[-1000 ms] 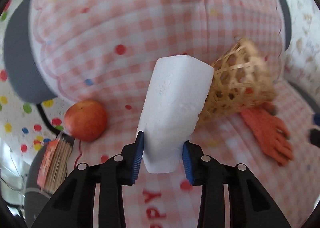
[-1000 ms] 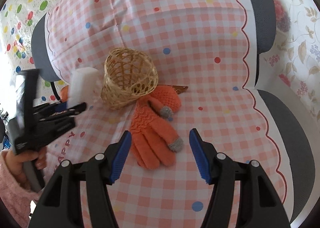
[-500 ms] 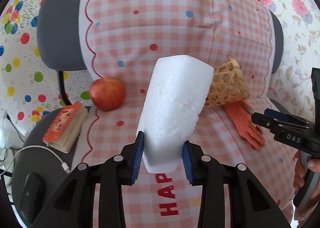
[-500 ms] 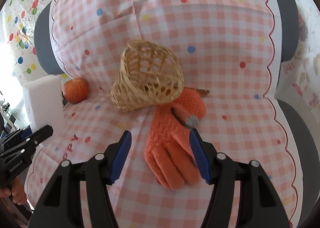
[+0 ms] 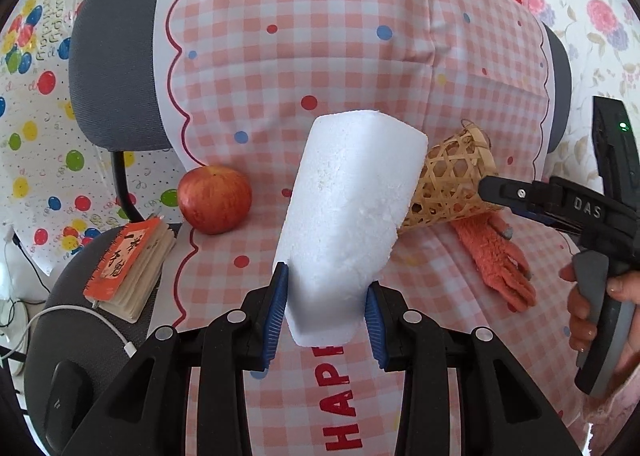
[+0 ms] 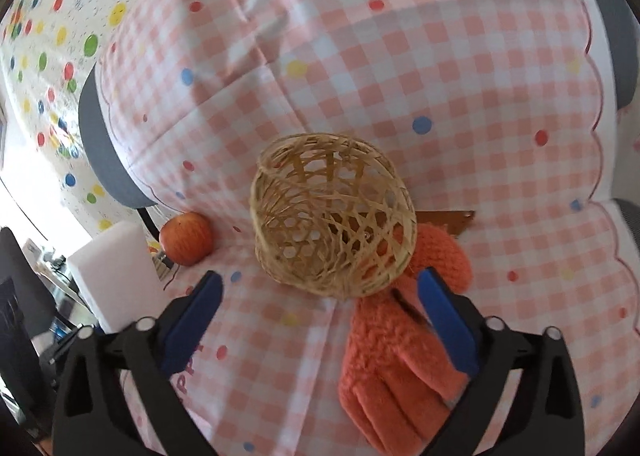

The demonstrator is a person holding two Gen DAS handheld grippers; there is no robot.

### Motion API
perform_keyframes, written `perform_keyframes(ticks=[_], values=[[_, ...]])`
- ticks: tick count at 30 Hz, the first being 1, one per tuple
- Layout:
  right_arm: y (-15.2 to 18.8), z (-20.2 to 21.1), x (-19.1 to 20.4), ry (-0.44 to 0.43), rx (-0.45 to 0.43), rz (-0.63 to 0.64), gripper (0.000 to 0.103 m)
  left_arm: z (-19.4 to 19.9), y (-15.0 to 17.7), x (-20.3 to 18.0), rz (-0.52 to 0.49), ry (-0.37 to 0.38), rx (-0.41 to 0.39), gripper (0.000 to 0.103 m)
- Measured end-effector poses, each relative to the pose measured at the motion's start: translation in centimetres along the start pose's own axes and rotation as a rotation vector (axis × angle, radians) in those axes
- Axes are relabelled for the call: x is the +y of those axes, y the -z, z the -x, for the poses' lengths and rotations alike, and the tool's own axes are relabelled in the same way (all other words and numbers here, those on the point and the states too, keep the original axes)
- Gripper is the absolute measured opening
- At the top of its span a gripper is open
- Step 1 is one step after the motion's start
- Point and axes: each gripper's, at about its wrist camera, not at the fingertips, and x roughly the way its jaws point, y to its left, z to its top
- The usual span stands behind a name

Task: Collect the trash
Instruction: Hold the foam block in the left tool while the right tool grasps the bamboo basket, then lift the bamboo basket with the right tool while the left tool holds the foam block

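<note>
So the left gripper [image 5: 326,312] is pinching a white foam block [image 5: 348,215], which hides part of the wicker basket [image 6: 334,215] lying on its side on the checked cloth [image 5: 320,35]. The right gripper [image 6: 320,320] has just been opening, jaws spread wide, nothing between them. An orange glove [image 6: 396,368] lies partly under the basket (something brown behind it, can't make out what).

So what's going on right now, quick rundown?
Left gripper clamped on white foam block. Right gripper, just opened wide, empty, before tipped wicker basket. Orange glove lies beneath its fingers.
</note>
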Motion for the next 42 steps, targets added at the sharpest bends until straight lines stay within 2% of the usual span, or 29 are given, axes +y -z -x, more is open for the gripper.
perform_keyframes(ticks=[7, 9, 10, 11, 15, 21, 25, 27, 29, 32, 34, 36, 38, 42], values=[[-1.0, -1.6, -0.6, -0.026, -0.013, -0.049, 0.097, -1.1, -0.2, -0.1, 0.003, -0.004, 0.002, 0.037], [-1.3, -1.2, -1.0, -0.071, -0.043, -0.085, 0.097, -1.2, -0.2, -0.1, 0.007, -0.005, 0.004, 0.037], [-1.4, -0.9, -1.1, -0.095, -0.063, -0.099, 0.095, -1.2, -0.1, -0.1, 0.005, -0.006, 0.006, 0.037], [-1.5, -0.5, -1.2, -0.101, -0.075, -0.101, 0.084, -1.3, 0.0, -0.1, 0.004, -0.006, 0.008, 0.037], [-1.6, 0.9, 0.8, -0.019, -0.116, -0.011, 0.078, -1.0, 0.3, 0.2, 0.014, -0.010, 0.015, 0.037], [-0.6, 4.8, 4.2, 0.013, -0.191, 0.079, 0.076, 1.1, 0.8, 0.6, 0.026, -0.027, 0.003, 0.037], [1.4, 7.5, 6.2, 0.054, -0.185, 0.132, 0.070, 3.4, 1.9, 0.2, 0.022, -0.001, -0.002, 0.037], [2.7, 8.2, 6.8, 0.080, -0.154, 0.163, 0.070, 4.4, 2.5, -0.4, 0.016, 0.024, -0.003, 0.037], [3.9, 9.3, 7.1, 0.091, -0.162, 0.173, 0.070, 5.5, 3.2, -1.1, 0.006, 0.053, -0.008, 0.037], [6.0, 10.8, 7.2, 0.072, -0.142, 0.156, 0.071, 6.9, 4.3, -1.9, -0.006, 0.077, -0.016, 0.038], [7.9, 11.3, 7.8, 0.044, -0.120, 0.186, 0.072, 7.6, 4.9, -2.2, -0.006, 0.082, -0.024, 0.038], [9.4, 11.8, 8.5, 0.075, -0.138, 0.242, 0.074, 8.1, 5.5, -2.2, -0.003, 0.078, -0.035, 0.038], [10.4, 11.9, 9.2, 0.110, -0.145, 0.289, 0.079, 8.3, 6.1, -2.0, 0.007, 0.070, -0.035, 0.038], [10.9, 11.7, 9.6, 0.093, -0.163, 0.305, 0.090, 8.4, 6.8, -1.3, 0.024, 0.056, -0.017, 0.038]])
